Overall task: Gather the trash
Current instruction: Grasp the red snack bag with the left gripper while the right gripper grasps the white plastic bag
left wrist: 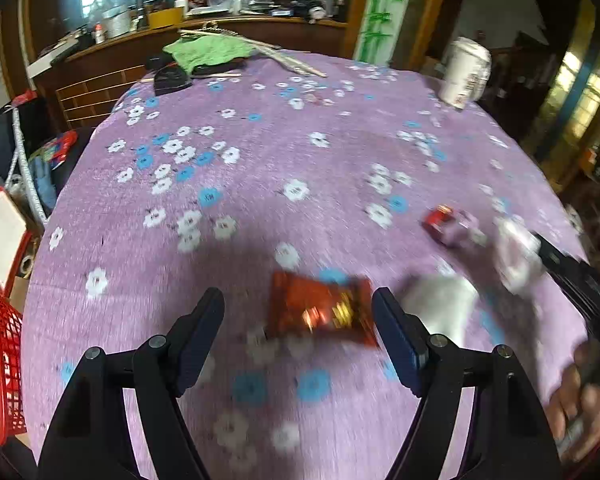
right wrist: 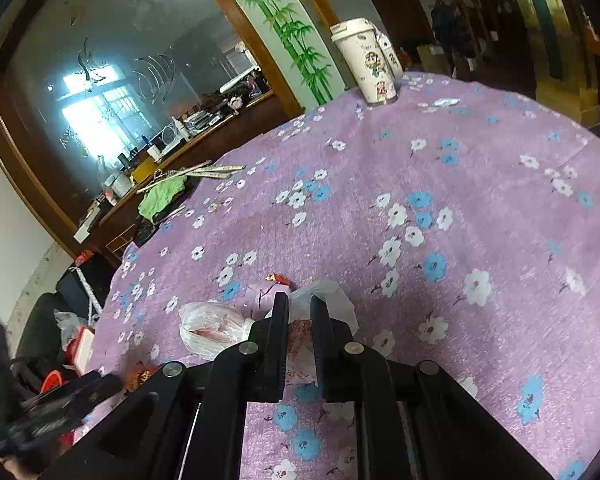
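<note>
Right gripper point(right wrist: 300, 312) is pinched tight on a clear plastic bag point(right wrist: 328, 300). Left gripper point(left wrist: 300, 300) hangs wide open, with a red snack wrapper point(left wrist: 324, 312) lying between its fingers, untouched.

My left view is smeared with motion blur near the wrapper point(left wrist: 322, 312); my right view is sharper; daylight glares off the mirror point(right wrist: 96, 120); a soft shadow darkens the cloth point(left wrist: 260, 160); fisheye bends dark edges.
</note>
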Tool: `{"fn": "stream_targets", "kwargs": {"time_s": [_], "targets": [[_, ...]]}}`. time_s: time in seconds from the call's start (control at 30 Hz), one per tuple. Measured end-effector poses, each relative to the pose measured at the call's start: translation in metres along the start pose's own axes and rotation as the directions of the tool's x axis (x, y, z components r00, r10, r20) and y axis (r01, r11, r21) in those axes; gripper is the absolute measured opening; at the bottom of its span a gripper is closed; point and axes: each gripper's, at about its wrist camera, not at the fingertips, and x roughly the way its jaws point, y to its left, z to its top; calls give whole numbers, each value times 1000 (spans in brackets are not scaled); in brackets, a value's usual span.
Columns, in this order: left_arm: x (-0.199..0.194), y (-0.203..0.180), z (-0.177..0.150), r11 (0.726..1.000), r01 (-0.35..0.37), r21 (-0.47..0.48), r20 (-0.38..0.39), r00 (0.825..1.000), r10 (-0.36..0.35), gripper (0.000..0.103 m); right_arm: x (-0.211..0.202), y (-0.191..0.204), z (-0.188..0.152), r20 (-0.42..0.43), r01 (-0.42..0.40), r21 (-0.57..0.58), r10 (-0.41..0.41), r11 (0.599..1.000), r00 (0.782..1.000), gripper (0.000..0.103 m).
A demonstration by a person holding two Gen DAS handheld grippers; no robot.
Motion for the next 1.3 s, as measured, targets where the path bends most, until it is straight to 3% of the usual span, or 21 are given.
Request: {"fn": "stream_targets", "kwargs": {"time_s": [0.23, 0.57, 0.7, 0.83, 0.93, 1.03, 1.13, 1.17, 1.2, 1.23, 1.3], "targets": [[36, -4, 16, 996, 86, 11, -86, 993, -84, 75, 1, -8, 2, -9, -13, 33, 13, 999, 1000, 12], [6, -16, -45, 962, 181, 204, -150, 977, -152, 75, -1, -8, 2, -7, -36, 39, 36, 999, 999, 12], [-17, -28, -52, 939, 75, 335, -34, 997, -68, 75, -2, -7, 2, -7, -36, 37, 36, 999, 999, 12], [-17, -28, -34, 924, 23, 382, 21, 999, -34, 75, -1, -8, 1, -8, -33, 41, 33, 999, 999, 12], [-1, -32, -24, 901, 55, 430, -29, 998, -48, 75, -1, -9, 1, -10, -30, 44, 30, 999, 999, 12], [12, -37, -22, 864, 27, 503, -37, 999, -10, 75, -1, -11, 2, -8, -27, 48, 27, 998, 1000, 12], [26, -38, -17, 868, 3, 497, -32, 999, 15, 74, 0, -11, 2, -12, -29, 45, 30, 999, 999, 12], [28, -37, -16, 874, 4, 487, -29, 999, 12, 68, 0, -11, 2, -12, -29, 42, 30, 999, 999, 12], [29, -36, -15, 882, 5, 471, -23, 1000, 7, 47, 0, -11, 2, -13, -30, 40, 30, 999, 999, 12], [32, -35, -14, 891, 14, 454, -31, 1000, 0, 37, 0, -11, 2, -13, -30, 40, 31, 999, 999, 12], [35, -32, -12, 913, 33, 406, -39, 999, -19, 34, 0, -11, 2, -12, -29, 38, 29, 999, 999, 12]]}}
